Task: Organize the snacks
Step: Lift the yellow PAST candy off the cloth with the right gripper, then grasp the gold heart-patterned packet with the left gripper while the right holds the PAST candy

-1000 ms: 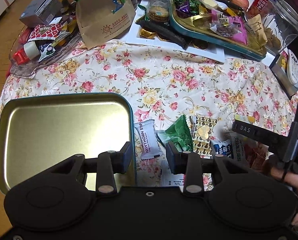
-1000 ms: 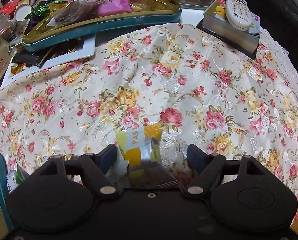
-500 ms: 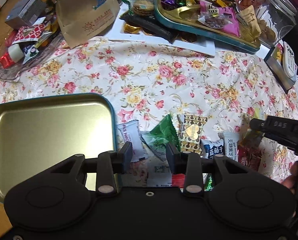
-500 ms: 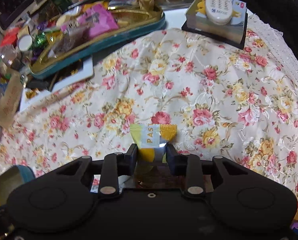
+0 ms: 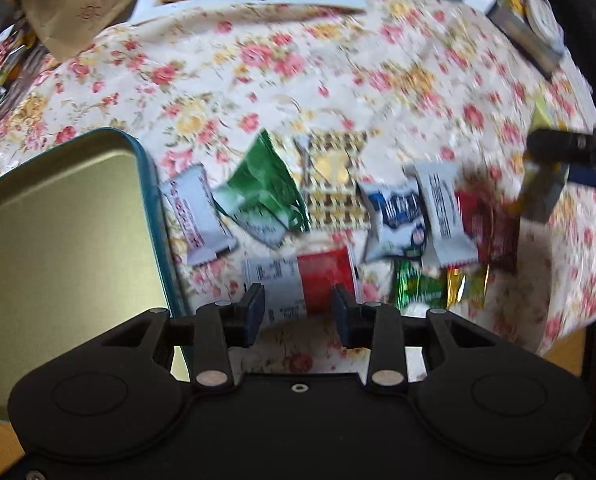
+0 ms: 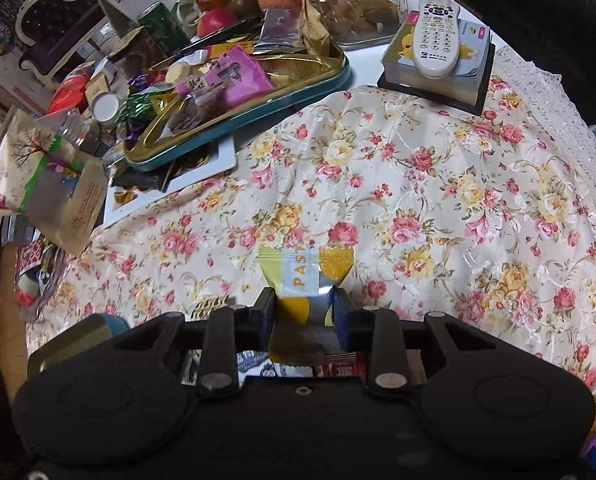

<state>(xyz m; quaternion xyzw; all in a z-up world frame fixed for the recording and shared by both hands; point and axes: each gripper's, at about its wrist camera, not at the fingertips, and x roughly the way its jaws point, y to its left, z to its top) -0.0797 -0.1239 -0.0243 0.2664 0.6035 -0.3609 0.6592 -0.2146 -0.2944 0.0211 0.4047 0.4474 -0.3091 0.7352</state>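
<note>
Yellow snack packet now lifted higher

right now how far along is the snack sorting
Barely started: the gold tin tray shows nothing inside. In hand: the right gripper is shut on a yellow snack packet. Left: the loose packets beside the tray, including the green packet; the left gripper is open above them.

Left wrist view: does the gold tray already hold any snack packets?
No, the gold tray shows only bare metal; the snack packets lie beside it on the tablecloth.
</note>
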